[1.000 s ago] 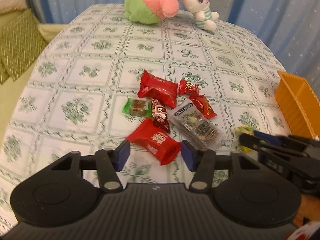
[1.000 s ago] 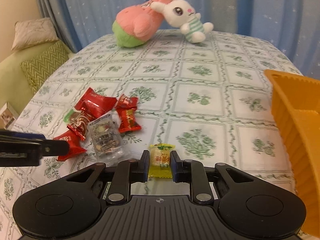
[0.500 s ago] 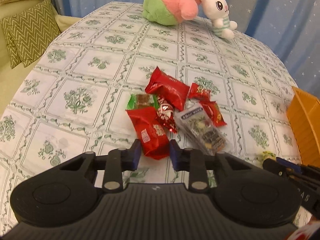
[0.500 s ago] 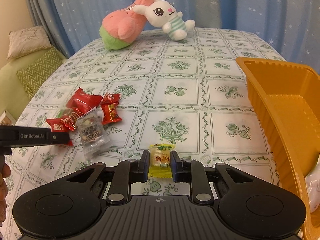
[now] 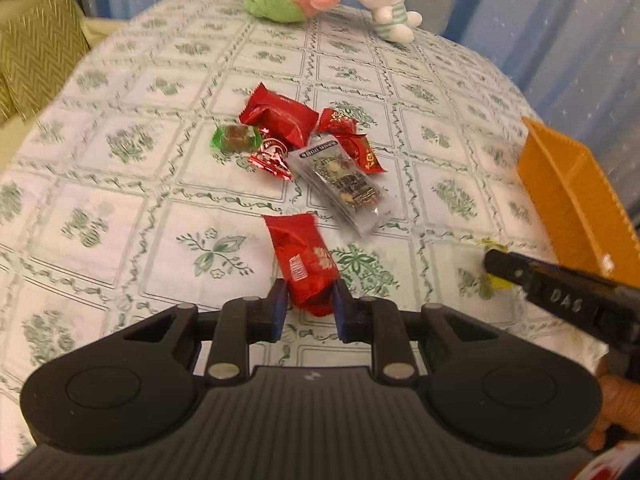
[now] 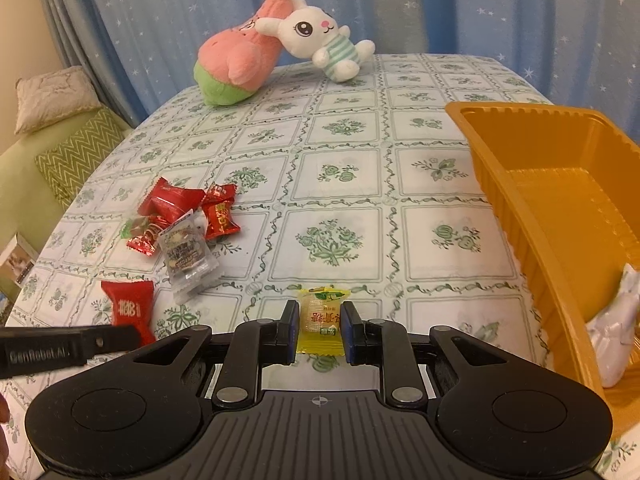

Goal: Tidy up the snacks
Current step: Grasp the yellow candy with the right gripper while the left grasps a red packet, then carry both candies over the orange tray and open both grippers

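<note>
Holding one snack apiece, both claws work over a tabletop (image 6: 420,240) covered in a green floral cloth. The left claw (image 5: 308,308) is clamped on a red snack packet (image 5: 302,258), gripping its near end while the rest of the packet projects forward, apart from the pile. The right claw (image 6: 320,330) is clamped across the sides of a small yellow candy packet (image 6: 322,316), which sits upright between the pads. Ahead of the left claw lies the remaining pile (image 5: 308,144): a larger red pouch, a green-wrapped sweet, smaller red twists and a clear packet of mixed nuts (image 5: 342,182), all touching or overlapping. To the right stands an orange tray (image 6: 520,168), its floor bare apart from a white wrapped item (image 6: 616,332) in the near corner; the yellow packet is near its wall but not yet over it. Two plush toys (image 6: 280,52) rest at the far edge. The packets are judged light, soft and crinkly, with slick film; a grip across the filled middle, rather than the flat sealed fin, should resist slipping. The clear packet looks stiffer and wider, so its narrow axis is the likelier hold.
</note>
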A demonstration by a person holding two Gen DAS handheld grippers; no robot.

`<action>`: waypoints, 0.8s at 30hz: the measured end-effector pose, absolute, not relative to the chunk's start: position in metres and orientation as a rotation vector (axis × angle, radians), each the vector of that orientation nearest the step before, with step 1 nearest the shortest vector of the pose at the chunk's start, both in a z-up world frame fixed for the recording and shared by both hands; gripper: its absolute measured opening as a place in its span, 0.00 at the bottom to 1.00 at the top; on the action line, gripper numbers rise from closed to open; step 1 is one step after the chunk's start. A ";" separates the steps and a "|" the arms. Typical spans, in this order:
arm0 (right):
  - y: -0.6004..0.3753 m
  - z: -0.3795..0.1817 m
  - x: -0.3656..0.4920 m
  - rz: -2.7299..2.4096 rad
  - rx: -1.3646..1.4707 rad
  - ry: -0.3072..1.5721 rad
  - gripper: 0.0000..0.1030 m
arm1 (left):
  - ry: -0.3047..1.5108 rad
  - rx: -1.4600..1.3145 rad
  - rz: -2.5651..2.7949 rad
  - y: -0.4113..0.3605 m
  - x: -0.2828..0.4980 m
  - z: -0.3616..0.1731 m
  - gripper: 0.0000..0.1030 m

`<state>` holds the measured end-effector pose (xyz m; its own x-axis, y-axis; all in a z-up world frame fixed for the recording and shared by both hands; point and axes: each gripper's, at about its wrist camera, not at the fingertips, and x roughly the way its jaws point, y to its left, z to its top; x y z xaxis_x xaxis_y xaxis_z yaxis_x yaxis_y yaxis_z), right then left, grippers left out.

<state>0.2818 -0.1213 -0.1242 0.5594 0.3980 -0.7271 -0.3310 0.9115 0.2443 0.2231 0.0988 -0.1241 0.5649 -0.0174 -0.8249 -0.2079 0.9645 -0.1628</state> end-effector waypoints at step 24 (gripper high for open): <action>-0.138 -0.124 0.270 0.419 0.101 0.861 0.21 | 0.899 -0.070 0.131 0.071 0.224 -0.126 0.23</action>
<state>0.2700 -0.1377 -0.1244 0.5757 0.3975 -0.7145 -0.3173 0.9140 0.2528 0.2242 0.0714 -0.1264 0.6148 0.0847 -0.7841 -0.1431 0.9897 -0.0053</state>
